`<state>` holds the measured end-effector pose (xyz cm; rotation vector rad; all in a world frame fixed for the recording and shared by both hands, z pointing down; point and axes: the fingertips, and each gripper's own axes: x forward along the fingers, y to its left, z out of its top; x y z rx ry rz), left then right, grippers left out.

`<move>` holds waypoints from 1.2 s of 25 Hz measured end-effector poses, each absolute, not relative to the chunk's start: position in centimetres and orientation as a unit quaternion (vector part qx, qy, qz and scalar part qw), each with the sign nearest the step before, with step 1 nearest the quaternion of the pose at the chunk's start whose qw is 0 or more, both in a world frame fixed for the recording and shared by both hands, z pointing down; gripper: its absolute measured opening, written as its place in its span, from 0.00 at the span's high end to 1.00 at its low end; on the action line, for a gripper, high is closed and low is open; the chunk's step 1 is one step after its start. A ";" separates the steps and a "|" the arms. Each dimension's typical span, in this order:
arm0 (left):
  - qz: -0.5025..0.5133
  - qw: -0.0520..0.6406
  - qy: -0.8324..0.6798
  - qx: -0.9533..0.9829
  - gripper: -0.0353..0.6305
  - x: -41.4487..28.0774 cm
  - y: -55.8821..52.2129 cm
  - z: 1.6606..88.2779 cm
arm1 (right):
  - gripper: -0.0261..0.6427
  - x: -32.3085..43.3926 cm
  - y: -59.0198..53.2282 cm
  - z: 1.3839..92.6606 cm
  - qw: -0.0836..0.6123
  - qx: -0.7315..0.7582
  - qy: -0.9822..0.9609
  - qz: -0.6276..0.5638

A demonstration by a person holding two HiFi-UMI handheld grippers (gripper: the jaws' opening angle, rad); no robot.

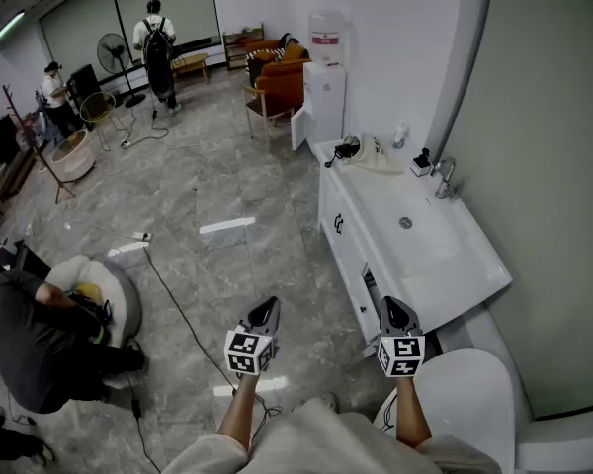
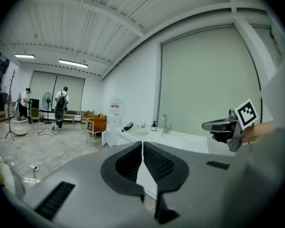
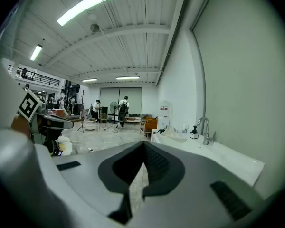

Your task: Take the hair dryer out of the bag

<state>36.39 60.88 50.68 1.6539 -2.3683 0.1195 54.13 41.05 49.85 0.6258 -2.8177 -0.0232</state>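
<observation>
Currently both claws are held out in front of the person, side by side and well apart, above the grey tile floor (image 1: 198,196). On the left gripper (image 1: 266,310) the jaws are pressed together with nothing between them. The right gripper (image 1: 395,310) is likewise closed and empty, near the front corner of the white sink counter (image 1: 453,270). The bag (image 1: 380,155), pale and slumped, lies at the far end of that counter, about 12 o'clock from the right gripper and well apart from both claws. A dark shape at its 9 o'clock edge, apparently the hair dryer (image 1: 348,149), pokes out of it. A tap (image 1: 444,178) and a soap bottle (image 1: 420,162) stand at the bag's 3 o'clock. A seated person (image 1: 35,339) is at 9 o'clock of the left gripper. Two more people (image 1: 157,47) stand far off at 11 o'clock beside a fan (image 1: 112,54).
</observation>
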 end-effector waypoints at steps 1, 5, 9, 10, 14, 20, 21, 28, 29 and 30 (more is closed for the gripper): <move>0.040 0.124 -0.814 0.567 0.92 36.3 60.7 50.6 | 0.96 54.0 40.9 49.9 0.126 0.214 -0.969 -0.008; 0.040 0.122 -0.815 0.565 0.92 36.1 60.4 50.5 | 0.96 53.7 40.6 50.0 0.125 0.214 -0.969 -0.006; 0.040 0.122 -0.817 0.562 0.92 36.1 60.5 50.3 | 0.96 53.5 40.5 49.8 0.125 0.211 -0.970 -0.010; 0.040 0.123 -0.817 0.562 0.92 36.1 60.6 50.4 | 0.96 53.5 40.6 49.9 0.126 0.209 -0.970 -0.010; 0.040 0.123 -0.819 0.559 0.92 36.5 60.4 50.6 | 0.96 53.7 40.5 50.3 0.130 0.206 -0.970 -0.008; 0.038 0.124 -0.819 0.559 0.92 37.0 59.8 51.1 | 0.96 53.7 40.2 50.5 0.124 0.192 -0.974 -0.011; 0.035 0.123 -0.819 0.559 0.92 37.1 59.6 51.1 | 0.95 53.6 40.2 50.6 0.123 0.184 -0.975 -0.008; 0.040 0.120 -0.816 0.564 0.56 38.0 57.5 51.5 | 0.52 53.0 39.7 50.9 0.109 0.136 -0.985 0.006; 0.041 0.119 -0.816 0.564 0.54 38.1 57.2 51.5 | 0.47 52.9 39.5 50.9 0.108 0.131 -0.985 0.006; 0.042 0.118 -0.817 0.563 0.52 38.3 57.0 51.5 | 0.44 52.8 39.4 50.9 0.108 0.126 -0.986 0.005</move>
